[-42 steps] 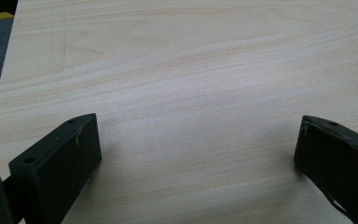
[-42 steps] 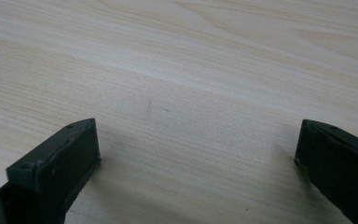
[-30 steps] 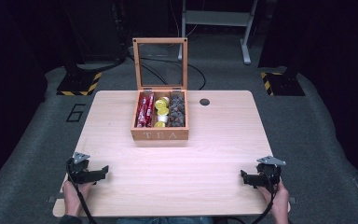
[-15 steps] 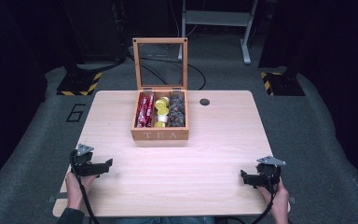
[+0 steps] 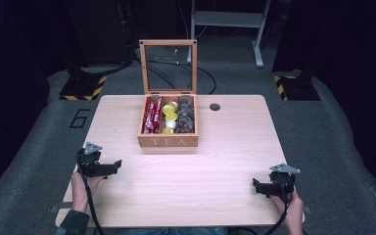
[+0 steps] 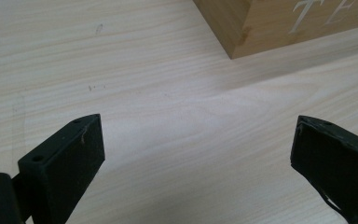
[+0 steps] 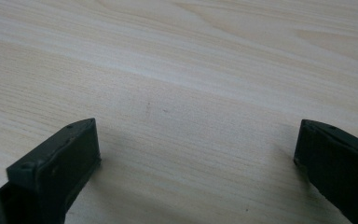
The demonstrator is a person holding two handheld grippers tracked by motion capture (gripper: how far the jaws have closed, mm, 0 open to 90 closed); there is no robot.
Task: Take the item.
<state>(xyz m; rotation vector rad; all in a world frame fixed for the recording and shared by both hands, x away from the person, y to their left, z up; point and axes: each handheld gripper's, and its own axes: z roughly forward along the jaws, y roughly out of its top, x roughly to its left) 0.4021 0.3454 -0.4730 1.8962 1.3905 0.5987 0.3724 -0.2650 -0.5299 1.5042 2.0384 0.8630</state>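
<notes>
Two grippers sit over the near part of the table [image 5: 225, 147], one in each of our hands, and neither has hold of anything. Our left gripper [image 5: 111, 167] is at the near left, just inside the table's left edge, its black jaws pointing inward to the right. In the left gripper view its jaws stand wide apart with bare light wood between them [image 6: 198, 149], and a corner of the wooden box [image 6: 279, 23] with white letters on its front shows at the upper right, near but not touching. Our right gripper [image 5: 257, 186] is at the near right, jaws pointing inward to the left. In the right gripper view its jaws are also spread wide over plain tabletop [image 7: 198, 149].

The wooden box [image 5: 168, 142] stands at the middle of the far half of the table, well apart from both grippers, marked TEA on its front wall. Its glass-paned lid [image 5: 168, 66] is raised upright at the back. We count three compartments inside: red packets [image 5: 152, 115] in the left one, yellow-topped capsules [image 5: 169, 116] in the middle one, and dark wrapped pieces [image 5: 186, 113] in the right one. A small dark round hole [image 5: 215, 106] lies in the tabletop just beside the box's far right corner. Grey carpet [image 5: 333, 147] surrounds the table, with a painted 6 [image 5: 80, 118] on it at the left.
</notes>
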